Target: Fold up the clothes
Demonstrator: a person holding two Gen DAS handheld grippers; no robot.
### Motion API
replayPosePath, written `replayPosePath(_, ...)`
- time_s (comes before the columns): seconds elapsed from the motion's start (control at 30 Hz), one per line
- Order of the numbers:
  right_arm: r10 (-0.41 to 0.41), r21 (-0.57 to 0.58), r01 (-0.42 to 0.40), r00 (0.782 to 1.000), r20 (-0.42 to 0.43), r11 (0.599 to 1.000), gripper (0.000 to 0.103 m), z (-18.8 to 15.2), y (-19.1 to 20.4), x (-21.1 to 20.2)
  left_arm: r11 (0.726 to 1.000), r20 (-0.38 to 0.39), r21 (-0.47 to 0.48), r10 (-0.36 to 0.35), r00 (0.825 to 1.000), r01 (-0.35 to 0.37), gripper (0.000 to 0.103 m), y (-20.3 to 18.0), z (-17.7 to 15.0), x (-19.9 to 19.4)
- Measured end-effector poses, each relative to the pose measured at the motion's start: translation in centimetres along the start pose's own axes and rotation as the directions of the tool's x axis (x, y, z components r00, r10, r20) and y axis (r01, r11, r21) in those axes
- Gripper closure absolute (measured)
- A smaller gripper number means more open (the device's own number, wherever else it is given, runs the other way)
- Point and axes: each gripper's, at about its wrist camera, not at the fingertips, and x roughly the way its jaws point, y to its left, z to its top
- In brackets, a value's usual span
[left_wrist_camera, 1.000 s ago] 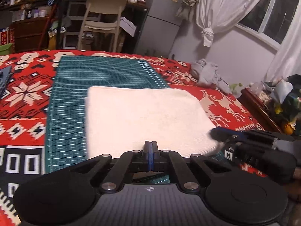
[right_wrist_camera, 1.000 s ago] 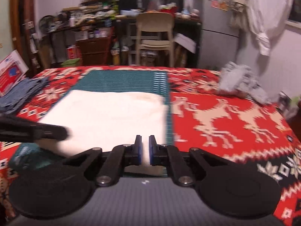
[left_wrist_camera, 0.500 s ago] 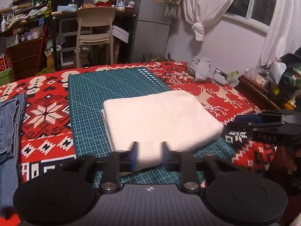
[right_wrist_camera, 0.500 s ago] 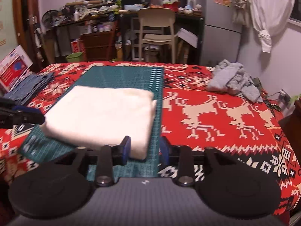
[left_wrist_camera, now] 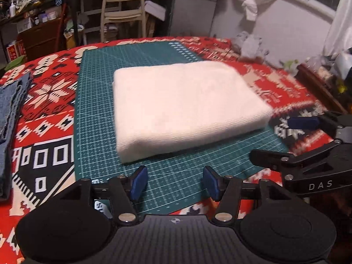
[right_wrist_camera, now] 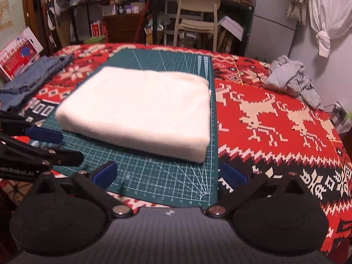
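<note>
1. Your left gripper (left_wrist_camera: 175, 182) hangs over the near edge of the green cutting mat (left_wrist_camera: 94, 101). Its jaws stand wide apart and hold nothing. The blue pads (left_wrist_camera: 138, 182) frame bare mat.
2. Your right gripper (right_wrist_camera: 170, 175) sits at a similar height over the mat's near right corner. Its jaws are spread even wider and are also empty.
3. Both grippers point forward across the bed, roughly level, side by side. Each shows at the edge of the other's view: the right gripper appears at the right in the left wrist view (left_wrist_camera: 308, 132), the left gripper at the left in the right wrist view (right_wrist_camera: 41, 140).
4. The folded white garment (left_wrist_camera: 182, 110) lies flat on the mat as a thick rectangle, just beyond both sets of fingertips and touching neither.
5. The mat rests on a red patterned blanket (right_wrist_camera: 275, 114).
6. Folded blue denim (right_wrist_camera: 33, 77) lies on the blanket left of the mat, apart from the garment.
7. A crumpled grey garment (right_wrist_camera: 290, 77) lies at the far right of the blanket, well apart.
</note>
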Motion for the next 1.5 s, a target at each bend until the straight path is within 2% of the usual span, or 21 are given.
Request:
replayPosePath(0.2,0.013,0.058,-0.008,0.997,-0.082,0.998,0.001,-0.6,-0.9,2.1,0.999,-0.001,0.032,0.043,0.999,-0.043,0.028,-0.7,-0.6,0.4)
replayPosePath(0.27,0.010,0.074,-0.003,0.995,-0.098,0.997,0.000,-0.8,-1.2,2.7,0.995,-0.016,0.038,0.088,0.996,-0.088,0.012,-1.1,-0.7,0.7)
replayPosePath(0.33,0.004,0.080,0.003,0.996,-0.091,0.997,0.000,-1.1,-1.3,2.7,0.992,-0.024,0.038,0.120,0.992,-0.119,0.005,-1.1,-0.8,1.0)
replayPosePath(0.43,-0.003,0.086,0.009,0.997,-0.075,0.996,0.000,-1.5,-1.3,2.5,0.994,-0.027,0.025,0.105,0.994,-0.105,0.000,-0.7,-0.8,1.1)
replayPosePath(0.83,-0.050,0.136,0.053,0.998,-0.029,0.989,0.000,-2.1,-1.3,2.2,0.992,-0.038,0.045,0.117,0.992,-0.115,0.000,-1.1,-0.9,1.2)
replayPosePath(1.07,-0.066,0.126,0.069,0.997,-0.032,0.990,0.000,-2.0,-1.1,2.2,0.992,-0.043,0.056,0.115,0.992,-0.113,0.000,-1.1,-0.7,1.4)
replayPosePath(1.3,-0.053,0.152,0.056,0.998,-0.021,0.987,0.000,-2.1,-1.6,2.3,0.991,0.010,0.099,0.085,0.996,-0.086,0.000,-0.9,-1.1,1.3)
replayPosePath(1.43,-0.062,0.158,0.071,0.996,-0.058,0.985,0.000,-1.7,-2.0,2.2,0.974,0.035,0.186,0.124,0.992,-0.128,0.000,-2.1,-1.0,1.1)
replayPosePath(1.5,-0.072,0.149,0.080,0.996,-0.060,0.986,0.000,-1.5,-2.3,1.8,0.950,0.073,0.276,0.133,0.988,-0.149,0.007,-2.9,-1.3,0.6)
